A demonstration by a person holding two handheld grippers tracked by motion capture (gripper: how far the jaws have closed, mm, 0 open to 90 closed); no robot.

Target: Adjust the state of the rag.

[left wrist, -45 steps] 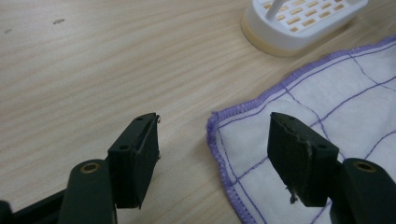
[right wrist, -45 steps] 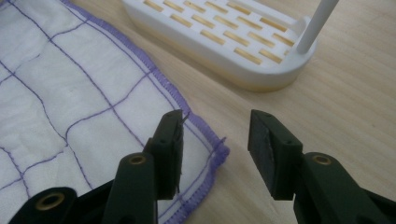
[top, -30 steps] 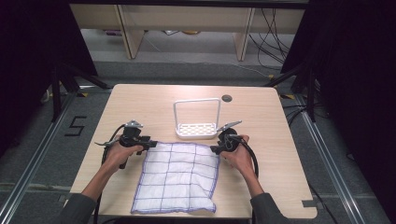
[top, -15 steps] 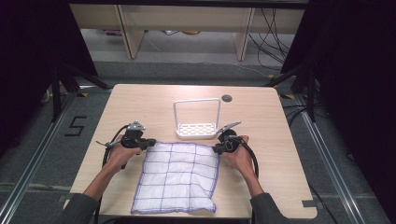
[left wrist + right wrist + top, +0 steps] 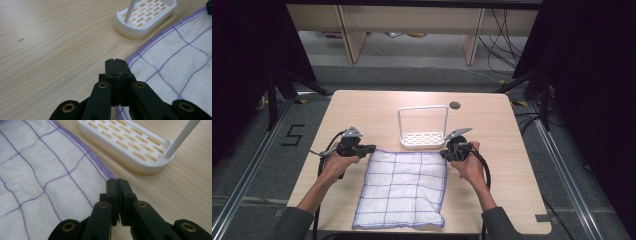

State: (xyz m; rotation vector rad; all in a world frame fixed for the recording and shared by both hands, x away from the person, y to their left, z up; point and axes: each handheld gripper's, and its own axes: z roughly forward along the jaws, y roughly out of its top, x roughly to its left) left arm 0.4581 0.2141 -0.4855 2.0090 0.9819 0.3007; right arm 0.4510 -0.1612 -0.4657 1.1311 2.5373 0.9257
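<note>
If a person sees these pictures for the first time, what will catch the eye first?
First, the white cloth with purple grid lines, spread flat on the near half of the wooden table. The left gripper and right gripper are each shut on one of its far corners. Just beyond its far edge stands a white slotted tray with a tall loop handle.

A white cloth with a purple grid (image 5: 402,189) lies flat on the near half of the wooden desk (image 5: 362,107). The left tongs (image 5: 371,148) sit at the cloth's far left corner, the right tongs (image 5: 444,154) at its far right corner, each held by a hand. Just beyond the cloth's far edge stands a white slotted rack with a tall handle (image 5: 423,128). A dark round grommet (image 5: 455,105) is set into the desk farther back
</note>
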